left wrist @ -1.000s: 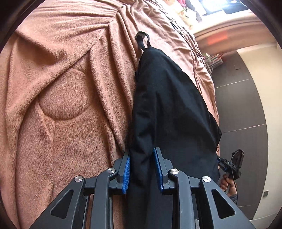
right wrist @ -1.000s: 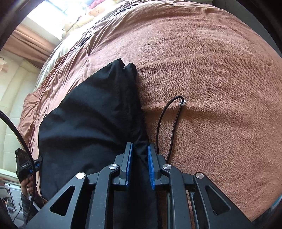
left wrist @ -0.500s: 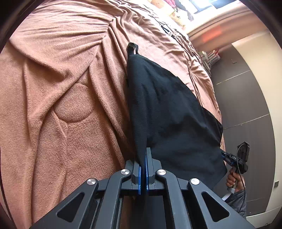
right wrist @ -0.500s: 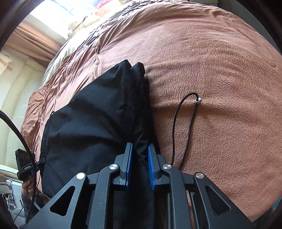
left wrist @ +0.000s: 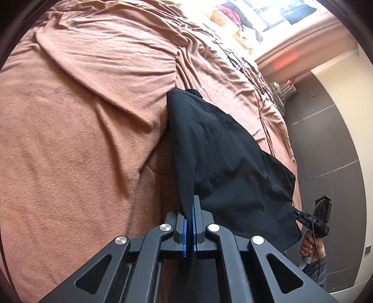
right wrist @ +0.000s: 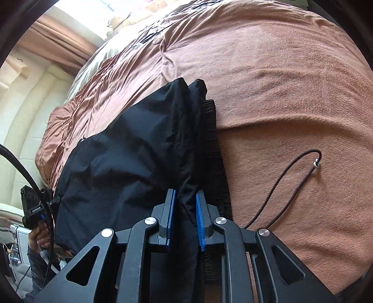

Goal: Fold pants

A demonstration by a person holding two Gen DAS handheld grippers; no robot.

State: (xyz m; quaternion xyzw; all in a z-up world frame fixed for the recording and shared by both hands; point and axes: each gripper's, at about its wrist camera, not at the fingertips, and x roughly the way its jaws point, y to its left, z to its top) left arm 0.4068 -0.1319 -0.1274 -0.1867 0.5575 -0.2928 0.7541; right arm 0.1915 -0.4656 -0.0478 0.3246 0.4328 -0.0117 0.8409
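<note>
Black pants (left wrist: 223, 163) lie on a brown bedspread (left wrist: 81, 139). My left gripper (left wrist: 192, 205) is shut on one edge of the pants and lifts it off the bed, so the cloth hangs taut from the jaws. In the right wrist view the pants (right wrist: 130, 149) show a gathered edge running between the blue pads. My right gripper (right wrist: 185, 198) grips that bunched cloth, with the jaws a little apart around its thickness. The black drawstring (right wrist: 291, 181) trails loose on the bedspread (right wrist: 291, 93) to the right.
The bedspread is wrinkled, with deep folds near the pants. A window sill with soft toys (left wrist: 219, 16) is at the far end. A dark wall (left wrist: 326, 139) runs along the bed's side. Each view shows the other hand-held gripper (left wrist: 319, 219) at the bed's edge.
My left gripper shut on the pants' edge and lifted it, pulling the cloth up and back. My right gripper has kept its grip and risen with the cloth; the drawstring slid right.
</note>
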